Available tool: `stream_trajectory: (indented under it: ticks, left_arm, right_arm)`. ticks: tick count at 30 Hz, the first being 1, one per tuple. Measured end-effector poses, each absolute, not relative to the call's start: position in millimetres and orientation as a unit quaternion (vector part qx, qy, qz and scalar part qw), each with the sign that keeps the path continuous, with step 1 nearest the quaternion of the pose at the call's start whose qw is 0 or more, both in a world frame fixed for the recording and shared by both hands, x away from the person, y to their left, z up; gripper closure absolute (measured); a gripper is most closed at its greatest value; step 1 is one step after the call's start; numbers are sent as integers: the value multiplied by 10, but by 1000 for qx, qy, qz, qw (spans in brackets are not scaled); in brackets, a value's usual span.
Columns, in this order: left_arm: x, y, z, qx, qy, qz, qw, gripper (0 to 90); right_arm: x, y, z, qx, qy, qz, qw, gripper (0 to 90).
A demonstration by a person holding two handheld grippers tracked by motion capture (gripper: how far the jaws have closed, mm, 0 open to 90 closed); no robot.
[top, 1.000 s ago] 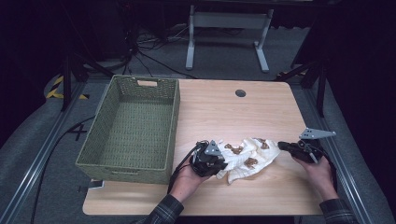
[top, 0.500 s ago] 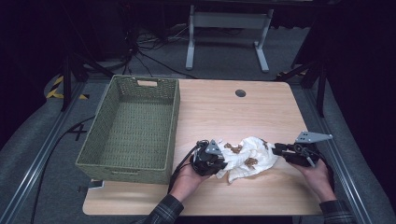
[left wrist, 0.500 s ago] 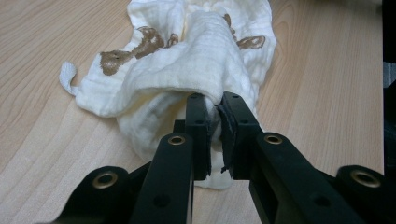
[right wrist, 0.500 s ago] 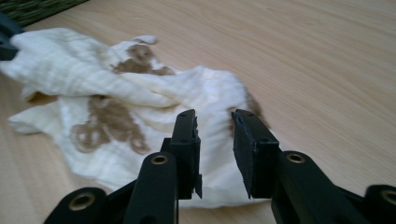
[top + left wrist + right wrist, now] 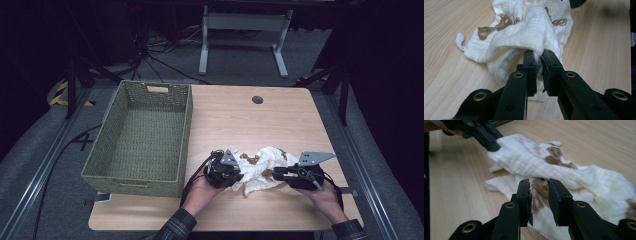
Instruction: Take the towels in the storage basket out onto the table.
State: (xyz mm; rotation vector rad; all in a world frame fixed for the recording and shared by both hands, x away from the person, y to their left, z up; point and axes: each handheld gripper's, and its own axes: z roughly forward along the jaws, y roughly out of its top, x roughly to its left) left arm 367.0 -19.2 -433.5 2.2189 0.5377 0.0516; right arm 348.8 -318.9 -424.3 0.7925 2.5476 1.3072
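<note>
A crumpled white cloth (image 5: 262, 167) with brown prints lies on the table (image 5: 240, 120) near its 6 o'clock edge, at about 5 o'clock from the table's centre. The left gripper (image 5: 235, 172) holds the cloth's 9 o'clock edge, jaws clenched on a fold. The right gripper (image 5: 276, 174) sits at the cloth's 3 o'clock edge; its jaws have just been opening and stand apart over the fabric, pressing nothing. A green woven basket (image 5: 142, 137) lies at 9 o'clock. Bare wood stretches toward 12 o'clock.
</note>
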Motion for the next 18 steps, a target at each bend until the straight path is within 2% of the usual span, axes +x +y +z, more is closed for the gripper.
stream_trajectory:
  ticks: [10, 18]
  left_arm:
    - [3691, -197, -4337, 882, 221, 20, 416, 821]
    - [3706, -205, -4349, 884, 218, 18, 413, 822]
  right_arm:
    - [3388, -2752, -4358, 206, 880, 425, 51, 719]
    - [3411, -2454, -4505, 185, 896, 401, 44, 690]
